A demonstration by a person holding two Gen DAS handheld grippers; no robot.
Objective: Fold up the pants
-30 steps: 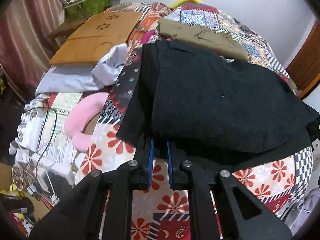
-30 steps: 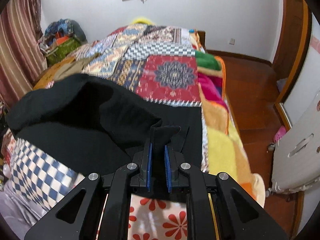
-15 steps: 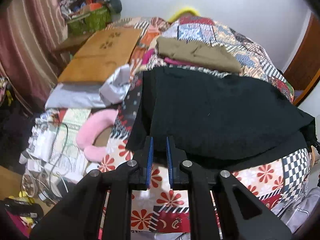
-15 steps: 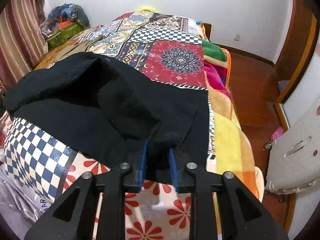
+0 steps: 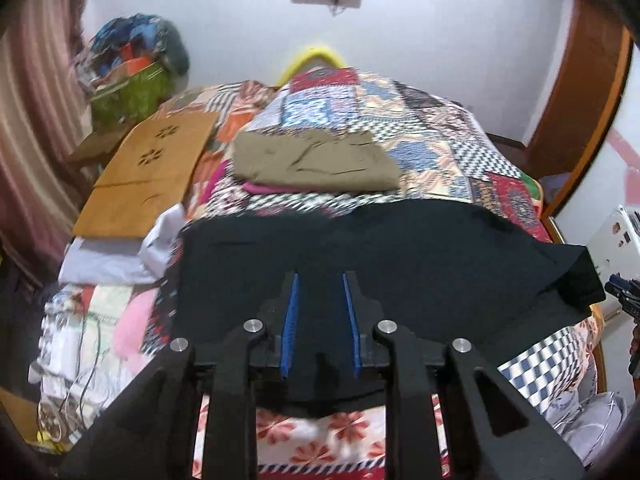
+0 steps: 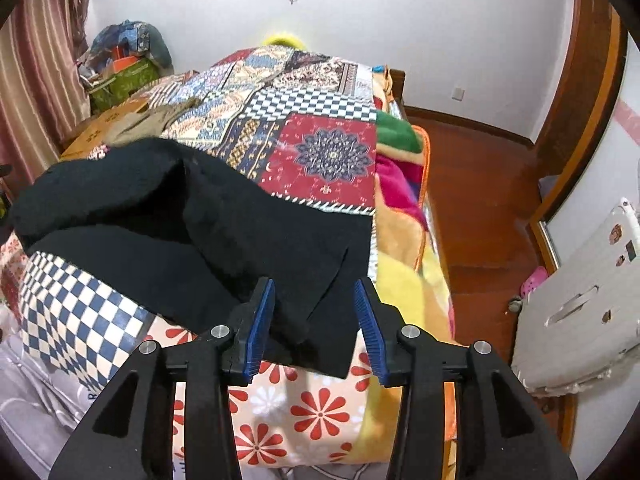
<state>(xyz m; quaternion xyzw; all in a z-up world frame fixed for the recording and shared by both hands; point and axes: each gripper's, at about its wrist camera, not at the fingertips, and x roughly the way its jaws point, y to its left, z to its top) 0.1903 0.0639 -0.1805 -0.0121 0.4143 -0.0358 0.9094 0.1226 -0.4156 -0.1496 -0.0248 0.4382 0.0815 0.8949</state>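
On the left, the left gripper (image 5: pixel 319 280) hangs over the black pants (image 5: pixel 380 264), its 2 blue pads spread apart with nothing between them. The pants lie folded across the near end of the patchwork quilt (image 5: pixel 440 152), below a folded olive garment (image 5: pixel 316 160). On the right, the right gripper (image 6: pixel 314 288) gapes wide above the pants' near corner (image 6: pixel 312 320).

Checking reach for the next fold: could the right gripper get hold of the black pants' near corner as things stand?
Probably yes. The right gripper is open, its blue pads either side of the near corner of the black pants lying on the patchwork quilt. Nothing lies between them.
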